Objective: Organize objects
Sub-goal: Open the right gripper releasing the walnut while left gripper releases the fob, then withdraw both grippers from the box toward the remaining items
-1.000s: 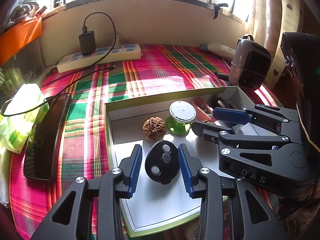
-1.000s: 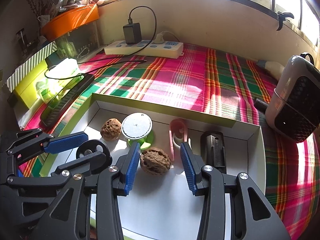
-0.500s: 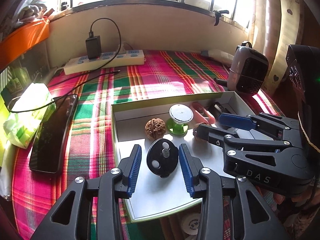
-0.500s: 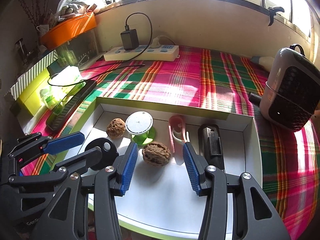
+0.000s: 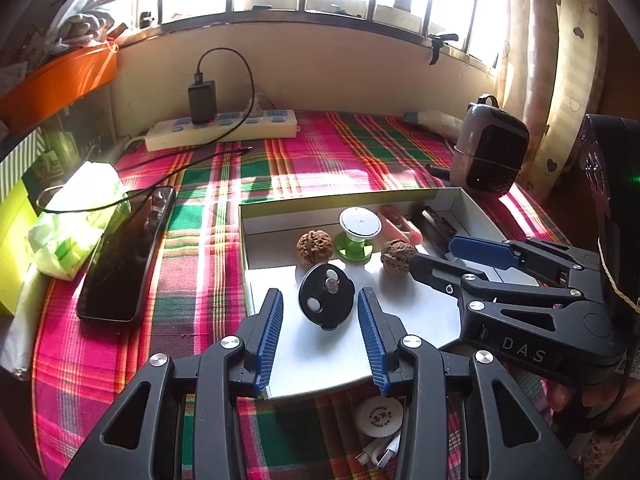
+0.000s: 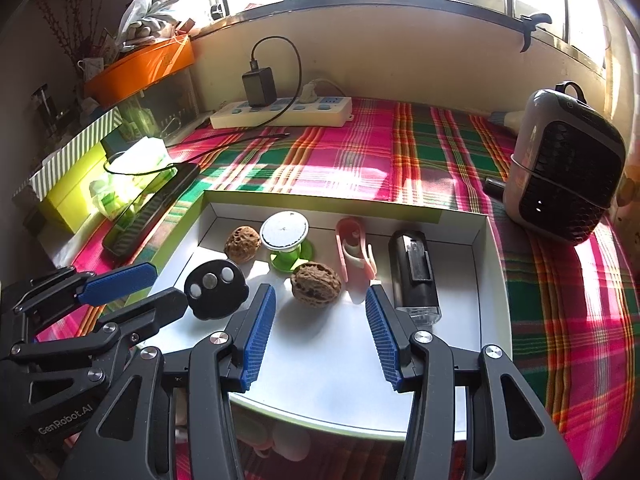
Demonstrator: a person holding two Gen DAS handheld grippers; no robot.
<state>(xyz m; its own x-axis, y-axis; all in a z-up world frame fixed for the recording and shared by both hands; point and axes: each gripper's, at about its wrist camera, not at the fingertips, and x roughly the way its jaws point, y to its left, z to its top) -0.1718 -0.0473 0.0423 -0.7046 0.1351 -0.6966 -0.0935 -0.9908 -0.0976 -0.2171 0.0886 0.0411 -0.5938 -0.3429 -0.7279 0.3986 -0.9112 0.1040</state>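
Grippers have both drawn back from the white box (image 6: 480, 264): left gripper (image 5: 320, 340) wide around nothing, black disc (image 5: 327, 295) at frame centre; right gripper (image 6: 320, 336) wide, walnut (image 6: 316, 286) mid-frame. Likely both are placed.

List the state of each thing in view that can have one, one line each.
left gripper: open, empty, black disc ahead between its fingers
right gripper: open, empty, walnut just ahead
white box: lidless, holding small items
black disc: lying in the box
charger: plugged into the power strip
phone: screen dark, flat on the cloth
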